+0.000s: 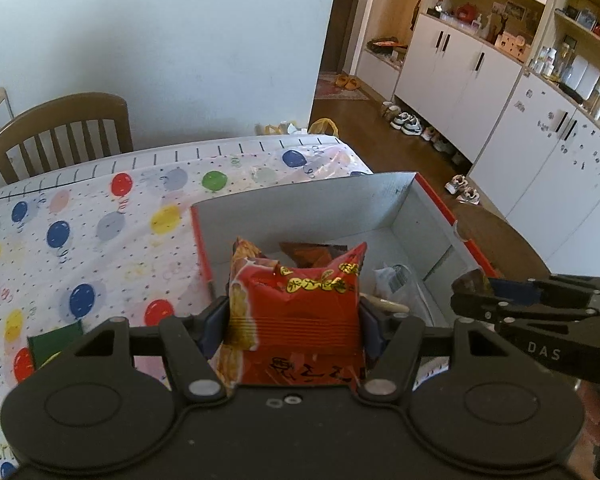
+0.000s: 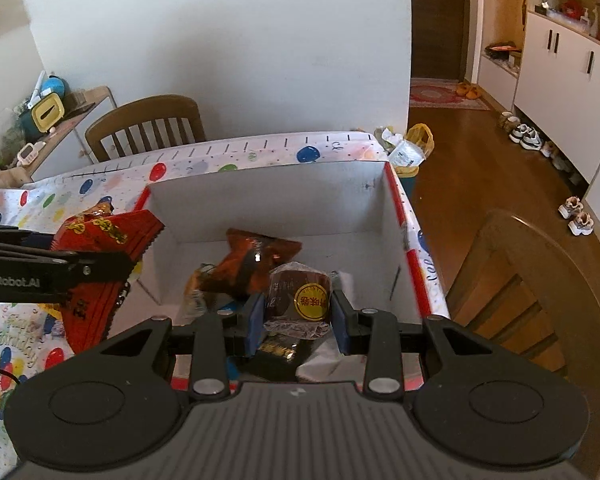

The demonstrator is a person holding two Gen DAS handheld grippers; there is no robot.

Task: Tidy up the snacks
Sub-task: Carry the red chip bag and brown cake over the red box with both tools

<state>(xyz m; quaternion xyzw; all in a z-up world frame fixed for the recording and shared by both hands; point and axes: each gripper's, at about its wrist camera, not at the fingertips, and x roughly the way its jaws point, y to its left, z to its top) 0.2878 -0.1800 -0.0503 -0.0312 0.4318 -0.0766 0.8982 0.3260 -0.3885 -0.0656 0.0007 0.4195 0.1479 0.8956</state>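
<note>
I hold my left hand-held gripper [image 1: 294, 320] level at the near left corner of the white cardboard box [image 1: 300, 208], its blue-padded fingers clamped on both sides of a red snack bag [image 1: 300, 312]. The bag is crinkled glossy foil with yellow lettering, standing upright between the fingers, its serrated top edge poking above the box's red-trimmed rim. Seen from the right wrist camera, that same bag [image 2: 100, 248] hangs just outside the box's left wall, over the balloon-print cloth on the counter [image 1: 80, 220].

My right hand-held gripper [image 2: 298, 312] reaches in over the box's near edge, tilted slightly downward, gripping a small brown pastry in clear wrap [image 2: 300, 296]. The pastry is squarish, its film shiny and wrinkled, with a round yellow sticker facing the camera. It sits squarely between the two blue pads, above the box's floor.

Inside the box, beyond the pastry, a puffy orange-red foil packet [image 2: 256, 260] lies tilted on the white floor. More clear-wrapped items lie beside it, too crumpled to identify. A wooden slat-back chair [image 2: 148, 124] stands behind the counter, past the box's far wall.
</note>
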